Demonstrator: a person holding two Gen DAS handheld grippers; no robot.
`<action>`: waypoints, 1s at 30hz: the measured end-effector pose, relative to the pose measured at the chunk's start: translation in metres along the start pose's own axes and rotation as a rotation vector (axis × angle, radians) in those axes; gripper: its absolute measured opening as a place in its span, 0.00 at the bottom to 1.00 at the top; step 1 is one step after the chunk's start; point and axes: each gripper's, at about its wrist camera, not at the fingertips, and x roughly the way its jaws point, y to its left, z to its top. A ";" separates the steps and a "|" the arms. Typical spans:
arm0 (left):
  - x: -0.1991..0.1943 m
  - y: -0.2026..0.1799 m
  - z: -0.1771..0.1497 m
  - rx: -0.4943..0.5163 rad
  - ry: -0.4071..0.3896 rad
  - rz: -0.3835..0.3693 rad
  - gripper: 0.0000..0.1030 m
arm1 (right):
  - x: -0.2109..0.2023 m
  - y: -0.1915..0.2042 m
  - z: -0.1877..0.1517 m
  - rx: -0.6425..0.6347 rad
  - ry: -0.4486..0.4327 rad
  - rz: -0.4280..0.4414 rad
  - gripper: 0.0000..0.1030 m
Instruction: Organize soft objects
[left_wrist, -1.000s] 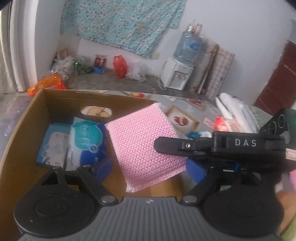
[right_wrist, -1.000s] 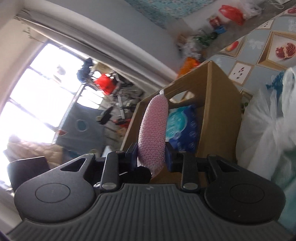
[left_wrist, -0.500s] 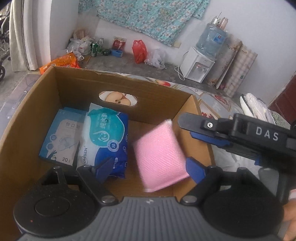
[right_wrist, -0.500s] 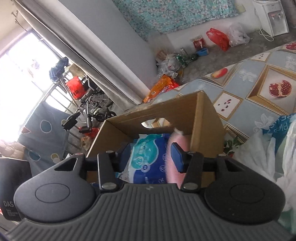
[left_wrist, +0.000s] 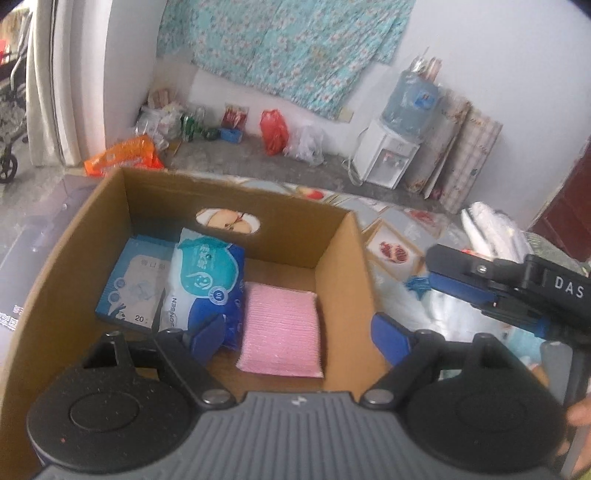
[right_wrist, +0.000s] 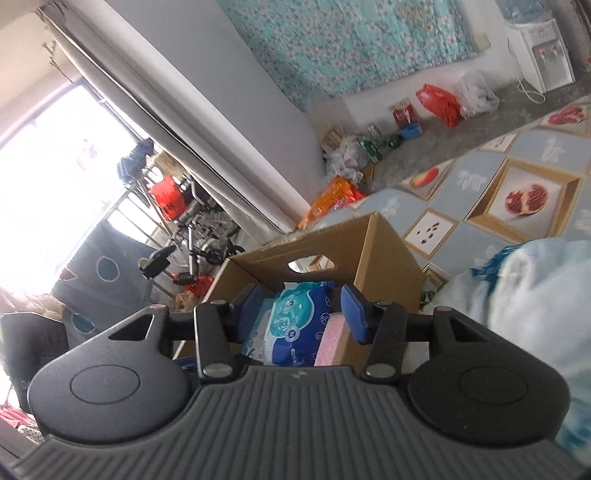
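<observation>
I see the pink sponge pad lying flat in the cardboard box, lower centre, beside the wet-wipes pack; my right gripper gapes empty; the left gripper, also spread, hangs nearer.

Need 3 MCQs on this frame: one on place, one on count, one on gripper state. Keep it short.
1. Where does the pink sponge lie?
A. on the tablecloth
B. in the cardboard box, right of the wipes pack
C. in a gripper

2. How many items lie in the box?
A. one
B. three
C. five

3. The right hand-held gripper is:
A. open, empty
B. shut on the sponge
C. shut on the wipes

Answers:
1 B, the sponge rests flat on the box floor.
2 B, mask box, wipes, sponge.
3 A, its pads stand apart with nothing between.
</observation>
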 end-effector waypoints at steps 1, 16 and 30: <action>-0.009 -0.004 -0.002 0.013 -0.011 -0.006 0.86 | -0.013 0.000 -0.001 -0.006 -0.010 0.005 0.51; 0.036 -0.001 -0.025 0.084 0.304 0.121 0.44 | -0.164 -0.024 -0.052 -0.020 -0.126 0.070 0.60; 0.162 -0.012 -0.007 0.100 0.470 0.203 0.33 | -0.196 -0.099 -0.081 0.131 -0.160 0.026 0.63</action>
